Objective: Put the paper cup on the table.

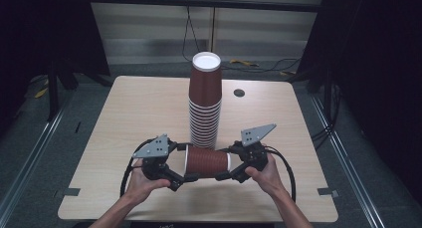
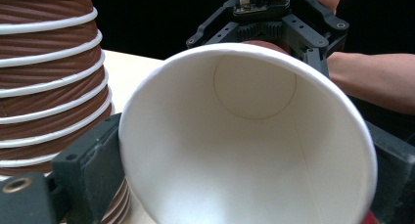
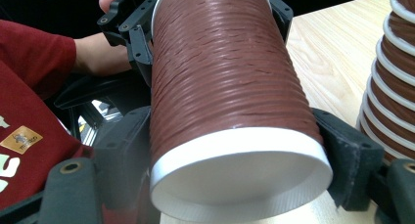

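Two tools — left tool (image 1: 188,164), right tool (image 1: 225,164) — clamping one sideways cup (image 1: 207,161) between them, rim left, base right

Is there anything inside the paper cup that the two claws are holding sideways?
Nothing: the cup looks empty, with a plain white wall and round bottom. The lowest part of its inside lies out of frame.

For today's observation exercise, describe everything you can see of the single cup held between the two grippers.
The cup is a paper cup with a ribbed brown outside, a plain white inside and a white rolled rim. It lies on its side above the table, just in front of the tall stack of cups. The left gripper has its jaws on either side of the open mouth; the right gripper clamps the flat white base end. It looks undented and empty.
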{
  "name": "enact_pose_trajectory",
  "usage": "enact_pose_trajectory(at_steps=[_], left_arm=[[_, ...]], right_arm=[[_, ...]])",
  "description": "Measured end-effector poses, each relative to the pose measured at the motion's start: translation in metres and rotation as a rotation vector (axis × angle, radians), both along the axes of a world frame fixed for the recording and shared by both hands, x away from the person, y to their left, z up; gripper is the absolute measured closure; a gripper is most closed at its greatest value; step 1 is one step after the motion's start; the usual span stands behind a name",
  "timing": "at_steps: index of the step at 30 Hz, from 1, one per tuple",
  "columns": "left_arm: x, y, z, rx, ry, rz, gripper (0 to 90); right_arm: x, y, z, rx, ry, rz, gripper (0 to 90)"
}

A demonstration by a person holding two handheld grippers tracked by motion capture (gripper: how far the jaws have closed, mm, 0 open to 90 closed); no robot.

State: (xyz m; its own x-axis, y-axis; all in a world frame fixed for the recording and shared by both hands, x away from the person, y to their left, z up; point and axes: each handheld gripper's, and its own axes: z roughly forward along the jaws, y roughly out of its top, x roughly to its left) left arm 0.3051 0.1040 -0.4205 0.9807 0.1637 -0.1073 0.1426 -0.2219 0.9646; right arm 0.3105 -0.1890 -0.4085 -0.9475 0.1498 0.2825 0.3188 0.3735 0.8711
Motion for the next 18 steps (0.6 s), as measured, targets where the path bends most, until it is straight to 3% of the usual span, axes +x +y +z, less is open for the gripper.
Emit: enact_pose_trajectory(at_steps=[7,18], left_arm=[[0.004,0.003,0.002,0.020,0.005,0.004,7.4],[0.008,0.009,0.005,0.070,0.021,0.045,7.5]], right_arm=[[0.001,0.000,-0.001,0.010,0.004,-0.016,18.0],[-0.001,-0.011,0.005,0.048,-0.043,-0.126,13.6]])
